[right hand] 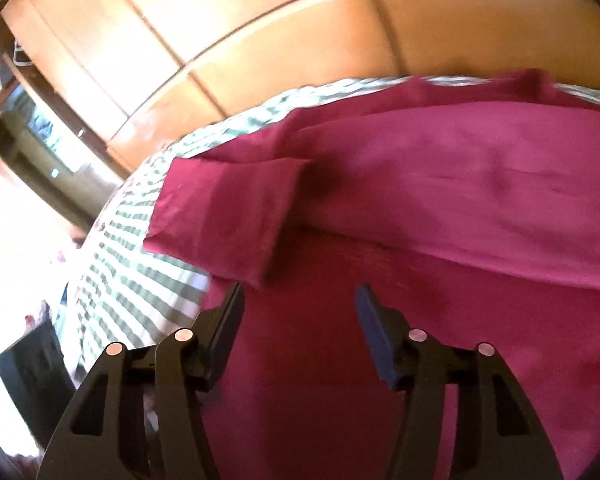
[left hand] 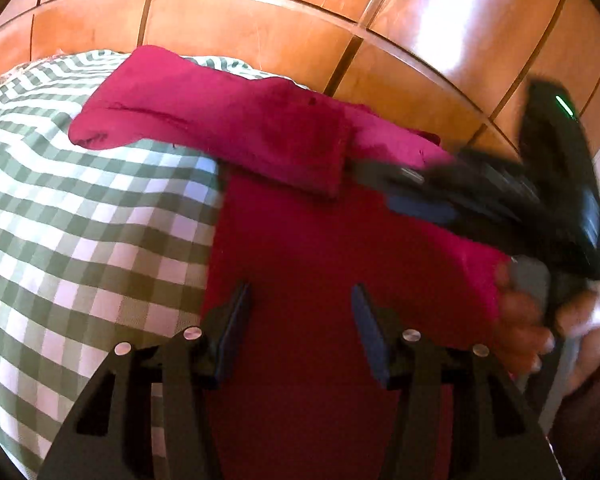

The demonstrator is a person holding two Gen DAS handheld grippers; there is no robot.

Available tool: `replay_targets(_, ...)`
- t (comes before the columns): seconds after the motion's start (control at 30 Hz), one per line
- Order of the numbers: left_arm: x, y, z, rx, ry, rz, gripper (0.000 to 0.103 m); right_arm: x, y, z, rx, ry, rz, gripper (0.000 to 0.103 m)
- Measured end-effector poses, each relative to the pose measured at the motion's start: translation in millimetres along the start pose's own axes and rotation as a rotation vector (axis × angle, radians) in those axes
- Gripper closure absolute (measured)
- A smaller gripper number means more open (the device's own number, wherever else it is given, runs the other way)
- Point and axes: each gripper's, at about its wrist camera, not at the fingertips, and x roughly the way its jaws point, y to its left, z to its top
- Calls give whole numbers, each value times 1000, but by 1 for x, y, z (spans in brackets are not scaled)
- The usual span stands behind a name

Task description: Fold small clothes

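A magenta long-sleeved garment [left hand: 300,240] lies on a green-and-white checked cloth [left hand: 80,208]. One sleeve [left hand: 204,120] is folded across its upper part. My left gripper [left hand: 300,300] is open and empty just above the garment's body. The other gripper [left hand: 480,196] shows blurred at the right, over the garment's right side. In the right wrist view the garment [right hand: 440,200] fills the middle and right, with a folded sleeve and cuff [right hand: 228,216] lying to the left. My right gripper [right hand: 298,300] is open and empty, close above the fabric below that cuff.
Wooden cabinet doors [left hand: 260,20] stand behind the checked surface and also show in the right wrist view [right hand: 260,32]. The surface's edge [right hand: 100,240] drops off at the left, with a dark box [right hand: 32,372] below it. A hand [left hand: 524,328] holds the right gripper's handle.
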Motion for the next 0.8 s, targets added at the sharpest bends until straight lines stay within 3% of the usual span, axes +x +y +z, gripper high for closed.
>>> replay_targets(0.07,3,0,-5,6,-9,-2,51,24,9,11,5,35,-7,53)
replay_targets(0.1,2,1,-8,15,-16,-1,51,34,16,16,-16,39,-42,64)
replay_targets(0.13,2,0,-10,24,-22,4,51,38,23,16,-35,39,-66,83)
replay_targets(0.2,4,-1,-11,32,-26,8,50,35,33,19,-68,28,-105,99)
replay_targets(0.37,4,2,-13,21,-31,-11,49,-46,53,38,-144,-168,-85,99)
replay_targets(0.5,3,0,-16,28,-30,-3,49,-120,26,55,-118,-316,-111,99)
replay_targets(0.63,4,-3,-15,35,-27,6,49,-153,-29,56,-33,-362,-198,99)
replay_targets(0.8,6,-10,-12,47,-10,30,49,-156,-119,32,120,-318,-312,99)
